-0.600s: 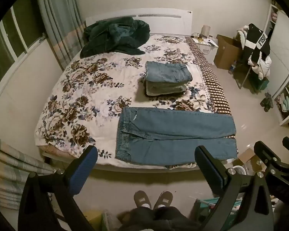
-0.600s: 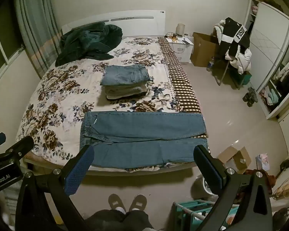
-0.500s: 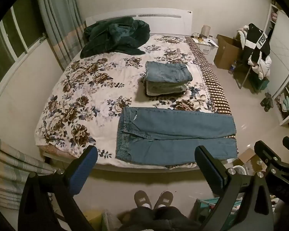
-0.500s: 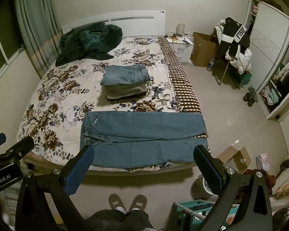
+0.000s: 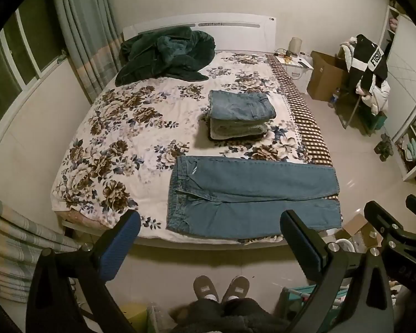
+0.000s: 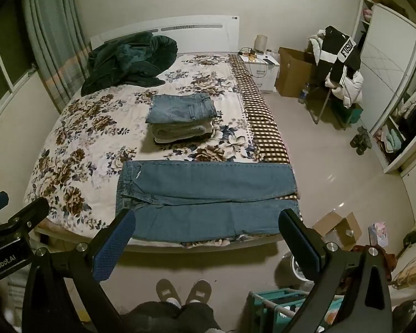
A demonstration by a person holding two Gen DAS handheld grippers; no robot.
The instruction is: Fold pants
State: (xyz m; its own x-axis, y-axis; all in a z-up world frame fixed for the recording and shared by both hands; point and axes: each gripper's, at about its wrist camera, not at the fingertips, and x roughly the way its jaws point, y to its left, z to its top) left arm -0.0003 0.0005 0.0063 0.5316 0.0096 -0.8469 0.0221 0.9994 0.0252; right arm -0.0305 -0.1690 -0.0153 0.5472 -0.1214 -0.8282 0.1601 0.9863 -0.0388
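Observation:
A pair of blue jeans [image 5: 249,194] lies spread flat across the near edge of the bed, waistband to the left, legs to the right; it also shows in the right wrist view [image 6: 208,197]. My left gripper [image 5: 210,238] is open and empty, held high above the floor in front of the bed. My right gripper [image 6: 205,236] is also open and empty, beside it. Both are well clear of the jeans.
A stack of folded pants [image 5: 240,113] sits mid-bed on the floral bedspread [image 5: 119,138]. A dark green blanket [image 5: 166,52] lies by the headboard. My slippered feet [image 5: 222,287] stand before the bed. A chair with clothes [image 6: 335,61], cardboard boxes and a teal rack [image 6: 277,305] stand to the right.

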